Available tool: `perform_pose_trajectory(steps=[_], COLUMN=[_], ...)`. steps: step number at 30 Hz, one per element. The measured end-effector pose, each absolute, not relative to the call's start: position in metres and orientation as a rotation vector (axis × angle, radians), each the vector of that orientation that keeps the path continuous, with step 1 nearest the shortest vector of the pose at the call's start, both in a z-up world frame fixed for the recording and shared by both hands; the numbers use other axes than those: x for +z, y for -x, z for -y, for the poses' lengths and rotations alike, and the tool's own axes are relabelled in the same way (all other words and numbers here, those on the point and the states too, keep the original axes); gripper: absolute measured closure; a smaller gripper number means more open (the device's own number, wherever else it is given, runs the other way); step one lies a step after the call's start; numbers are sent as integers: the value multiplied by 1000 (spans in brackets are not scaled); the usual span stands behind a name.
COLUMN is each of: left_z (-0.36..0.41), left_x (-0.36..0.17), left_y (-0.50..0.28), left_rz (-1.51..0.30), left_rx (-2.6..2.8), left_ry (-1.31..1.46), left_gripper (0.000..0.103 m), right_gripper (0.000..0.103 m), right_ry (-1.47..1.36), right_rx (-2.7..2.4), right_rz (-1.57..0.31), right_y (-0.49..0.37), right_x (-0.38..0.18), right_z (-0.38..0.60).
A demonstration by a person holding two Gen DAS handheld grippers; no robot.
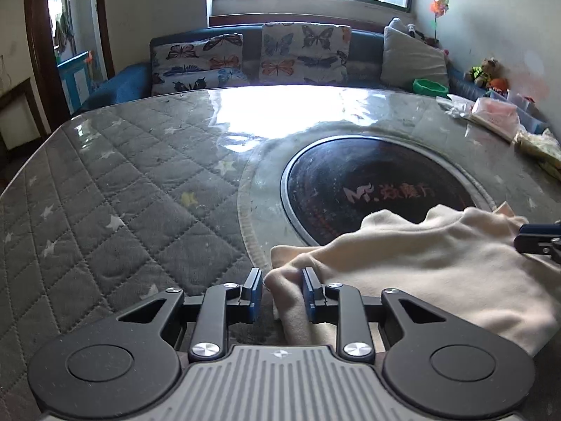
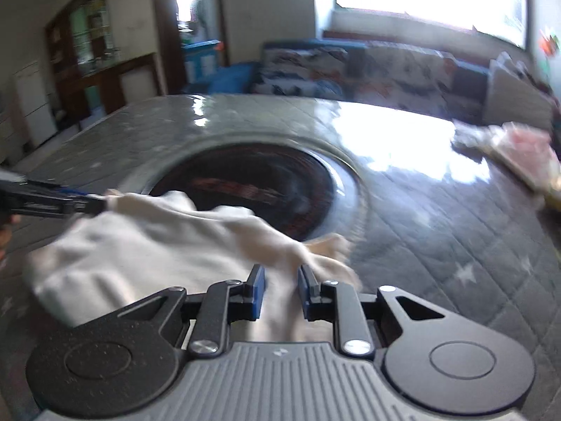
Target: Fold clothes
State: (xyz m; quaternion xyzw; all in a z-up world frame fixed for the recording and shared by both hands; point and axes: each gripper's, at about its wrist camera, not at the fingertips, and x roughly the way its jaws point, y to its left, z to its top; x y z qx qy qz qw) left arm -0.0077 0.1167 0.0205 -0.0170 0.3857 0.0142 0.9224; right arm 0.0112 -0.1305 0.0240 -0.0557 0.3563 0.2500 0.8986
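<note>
A cream garment point(image 1: 420, 256) lies bunched on the grey quilted table cover point(image 1: 122, 193), partly over the round dark glass plate point(image 1: 368, 182). My left gripper point(image 1: 282, 287) is shut on a fold at the garment's left corner. The right gripper point(image 1: 536, 238) shows at the right edge, at the garment's far side. In the blurred right wrist view, my right gripper point(image 2: 282, 286) pinches a ridge of the cream garment point(image 2: 140, 245), which stretches left to the left gripper point(image 2: 87, 201). The dark plate point(image 2: 252, 182) lies behind the cloth.
Plastic bags and packets point(image 1: 498, 115) crowd the table's far right edge, also seen as packets point(image 2: 519, 147). A green bowl point(image 1: 429, 86) and a sofa with butterfly cushions point(image 1: 301, 52) lie beyond the table. The cover's left half point(image 1: 105, 228) is bare quilt.
</note>
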Motion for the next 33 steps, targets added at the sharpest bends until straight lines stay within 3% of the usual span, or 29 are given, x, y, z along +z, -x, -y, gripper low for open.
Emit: perform_pose_trajectory(steps=[11, 17, 21, 23, 33], left_z=[-98, -77, -51, -39, 7], left_x=[43, 53, 53, 52, 36], left_y=[24, 49, 63, 64, 53], left_rz=[-760, -754, -752, -753, -785], left_rx=[-38, -125, -210, -249, -342], left_ry=[39, 16, -4, -9, -33], left_gripper=[74, 74, 74, 74, 74], right_gripper=[82, 81, 81, 87, 88], right_ry=[147, 185, 210, 228, 194], right_rx=[489, 547, 585, 584, 589], right_rz=[-749, -725, -708, -720, -682], right_y=[-27, 10, 34, 42, 48], right_x=[18, 30, 38, 35, 43], right_z=[132, 137, 141, 143, 144])
